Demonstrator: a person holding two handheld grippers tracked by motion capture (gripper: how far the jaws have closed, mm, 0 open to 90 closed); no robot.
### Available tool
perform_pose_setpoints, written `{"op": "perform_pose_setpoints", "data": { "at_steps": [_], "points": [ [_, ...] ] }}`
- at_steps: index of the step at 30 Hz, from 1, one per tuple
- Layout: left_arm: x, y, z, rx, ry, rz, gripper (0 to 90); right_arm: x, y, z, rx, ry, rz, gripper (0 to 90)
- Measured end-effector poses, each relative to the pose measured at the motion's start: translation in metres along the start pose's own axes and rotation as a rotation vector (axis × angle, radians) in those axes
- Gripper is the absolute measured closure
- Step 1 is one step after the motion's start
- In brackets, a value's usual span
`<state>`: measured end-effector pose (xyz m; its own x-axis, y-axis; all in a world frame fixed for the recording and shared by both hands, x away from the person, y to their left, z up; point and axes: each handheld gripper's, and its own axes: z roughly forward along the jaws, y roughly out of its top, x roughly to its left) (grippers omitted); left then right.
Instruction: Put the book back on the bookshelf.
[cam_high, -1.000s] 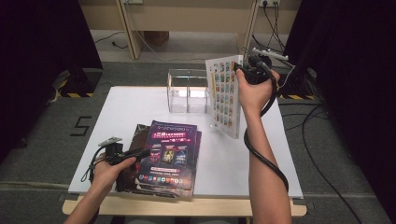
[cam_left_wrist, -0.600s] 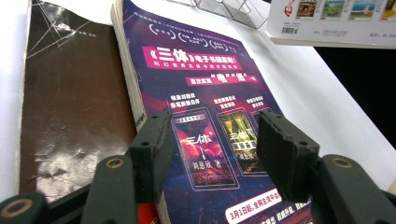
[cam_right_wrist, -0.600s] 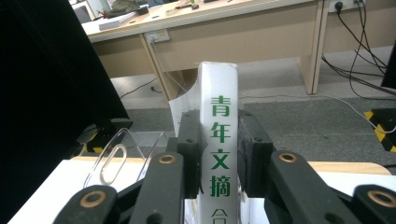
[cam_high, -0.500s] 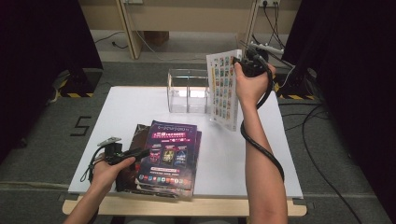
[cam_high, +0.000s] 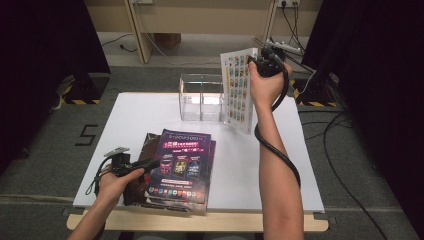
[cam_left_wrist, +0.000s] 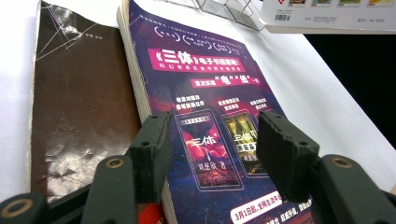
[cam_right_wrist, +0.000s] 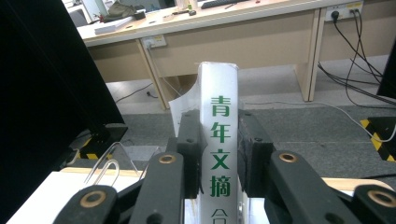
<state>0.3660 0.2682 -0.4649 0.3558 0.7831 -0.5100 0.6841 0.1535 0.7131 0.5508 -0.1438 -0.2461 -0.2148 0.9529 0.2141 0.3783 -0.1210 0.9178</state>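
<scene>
Right gripper (cam_right_wrist: 217, 154) fingers clamp the white magazine's (cam_high: 238, 90) spine, holding it upright to slot into the clear rack (cam_high: 201, 97). Left gripper (cam_left_wrist: 210, 154) fingers open over the purple magazine (cam_left_wrist: 205, 121) on the bench (cam_high: 150, 115).

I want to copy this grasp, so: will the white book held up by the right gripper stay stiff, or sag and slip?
The white book probably stays fairly stiff: the right gripper clamps its thick spine, and it hangs flat above the table. Its front cover curls away near the top, so loose pages may fan. The cover looks glossy, so it could slip under a weaker grip.
</scene>
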Motion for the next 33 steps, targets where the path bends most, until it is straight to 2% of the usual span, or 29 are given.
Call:
{"op": "perform_pose_setpoints", "data": {
  "at_steps": [16,20,23,24,27,33],
  "points": [
    [0.004,-0.001,-0.001,0.0,0.0,-0.009,44.9,0.002,0.01,0.025,-0.05,-0.01,-0.01,74.2],
    [0.005,0.001,-0.001,-0.002,0.006,-0.008,45.1,0.003,0.003,0.031,-0.073,-0.013,-0.027,74.1],
    [0.005,0.0,-0.001,0.002,0.002,-0.007,45.4,0.003,-0.009,0.04,-0.045,-0.015,-0.041,74.1],
    [0.006,-0.001,-0.001,0.002,0.001,-0.008,45.4,0.003,-0.009,0.04,-0.045,-0.015,-0.041,74.1],
    [0.007,-0.001,0.0,0.006,0.003,-0.013,45.4,0.008,-0.013,0.032,-0.05,-0.028,-0.096,74.0],
    [0.008,0.0,-0.004,-0.005,0.009,-0.014,45.2,0.005,-0.023,0.016,-0.066,-0.015,-0.095,73.8]
  ]
}}
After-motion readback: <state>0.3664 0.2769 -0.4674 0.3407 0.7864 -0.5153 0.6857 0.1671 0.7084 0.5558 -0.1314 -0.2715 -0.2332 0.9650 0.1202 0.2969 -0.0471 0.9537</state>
